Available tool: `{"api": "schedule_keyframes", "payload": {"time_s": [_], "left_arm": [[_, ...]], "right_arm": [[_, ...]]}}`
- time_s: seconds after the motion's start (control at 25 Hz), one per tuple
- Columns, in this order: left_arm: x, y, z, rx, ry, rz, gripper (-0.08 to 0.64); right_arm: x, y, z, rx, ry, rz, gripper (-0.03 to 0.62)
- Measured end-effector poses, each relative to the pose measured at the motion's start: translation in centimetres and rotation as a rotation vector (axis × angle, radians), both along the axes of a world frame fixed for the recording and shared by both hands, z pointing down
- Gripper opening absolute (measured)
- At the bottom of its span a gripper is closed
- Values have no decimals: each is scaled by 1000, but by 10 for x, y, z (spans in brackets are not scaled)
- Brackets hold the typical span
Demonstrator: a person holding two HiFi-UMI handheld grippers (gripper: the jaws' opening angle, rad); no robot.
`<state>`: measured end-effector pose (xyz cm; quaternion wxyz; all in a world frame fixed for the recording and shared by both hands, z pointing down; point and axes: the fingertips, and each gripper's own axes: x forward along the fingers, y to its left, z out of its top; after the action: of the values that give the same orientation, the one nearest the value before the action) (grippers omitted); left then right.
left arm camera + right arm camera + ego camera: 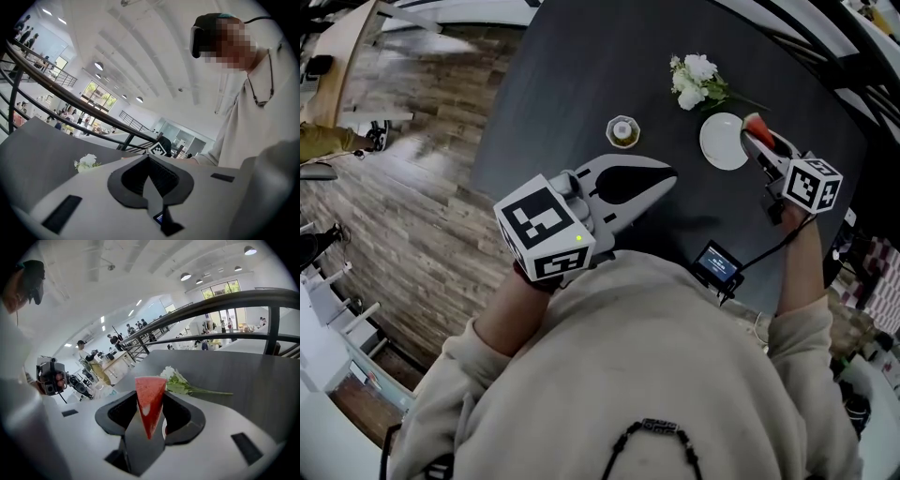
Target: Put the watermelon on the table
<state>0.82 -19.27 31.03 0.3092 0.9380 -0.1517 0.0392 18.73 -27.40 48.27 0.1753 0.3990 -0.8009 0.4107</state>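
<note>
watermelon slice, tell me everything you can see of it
The watermelon slice is a thin red wedge with a pale patch on its flesh. It stands on edge, narrow tip back toward the gripper, clamped between the jaws of the right gripper. It is above the dark table by the right rim of the white plate; contact with either cannot be told.

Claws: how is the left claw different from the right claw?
The left claw is empty; the right claw grips a red watermelon slice. The left claw's jaws are together; the right claw's are held apart by the slice. The left claw is close to the person; the right claw is beside the white plate. Both are white with a marker cube.
</note>
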Motion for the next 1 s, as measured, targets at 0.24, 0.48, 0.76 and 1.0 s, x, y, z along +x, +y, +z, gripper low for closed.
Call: {"api": "schedule_keyframes", "payload": {"time_s": [0.24, 0.48, 0.76, 1.0], "left_arm": [[-9, 0, 6, -19, -4, -26, -3], [-11, 1, 8, -29, -3, -33, -3], [-15, 0, 12, -39, -3, -44, -3], [-19, -1, 15, -50, -2, -52, -3]], "right_arm": [[2, 0, 40, -67, 44, -11, 187], [6, 0, 72, -127, 86, -7, 187], [9, -2, 110, -188, 175, -36, 187], [8, -2, 136, -247, 231, -54, 187]]}}
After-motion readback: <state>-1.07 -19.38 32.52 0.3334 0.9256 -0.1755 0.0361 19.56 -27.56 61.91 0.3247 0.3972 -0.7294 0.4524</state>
